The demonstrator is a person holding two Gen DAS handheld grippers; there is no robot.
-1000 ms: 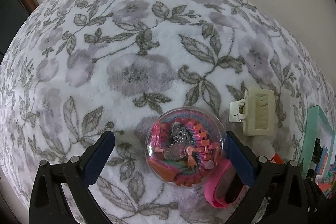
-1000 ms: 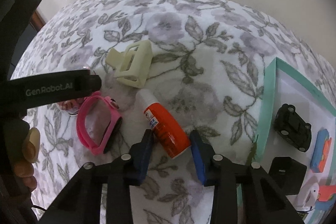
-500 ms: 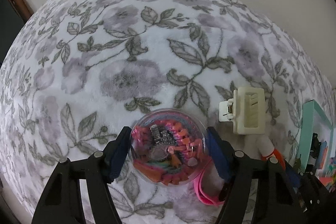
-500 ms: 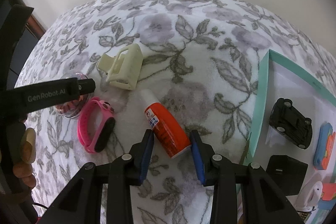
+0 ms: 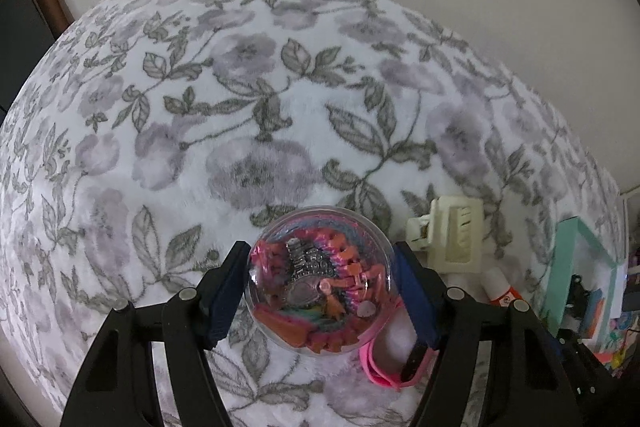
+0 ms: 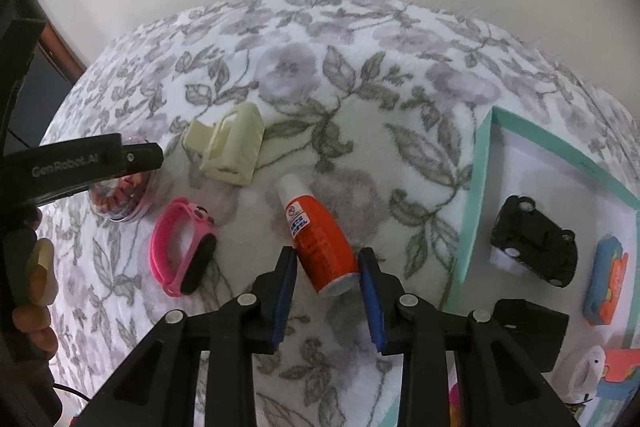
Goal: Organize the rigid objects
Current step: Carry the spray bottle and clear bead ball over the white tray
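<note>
Plush white bedding printed with grey-lilac flowers and leaves forms the work surface, with a plain pale wall behind it.

Left gripper: both blue-padded fingers press against opposite sides of a clear plastic ball packed with pink, orange and multicoloured pieces. The claw is clamped on the ball. In the right wrist view the same ball sits at about 9 o'clock, under the tip of the left gripper.

Right gripper: the fingers bracket the base end of an orange bottle with a white cap, lying on its side, cap pointing toward 11 o'clock. A narrow gap shows on the left side (contact on the right side cannot be confirmed), so the claw is parted around the bottle, not gripping it.

Other items:
- Cream hair claw clip, at 11 o'clock from the bottle.
- Pink wristband with a black face, at 9 o'clock from the bottle.
- Teal-rimmed tray at 3 o'clock, holding a black toy car, a blue and orange toy and a black block.
</note>
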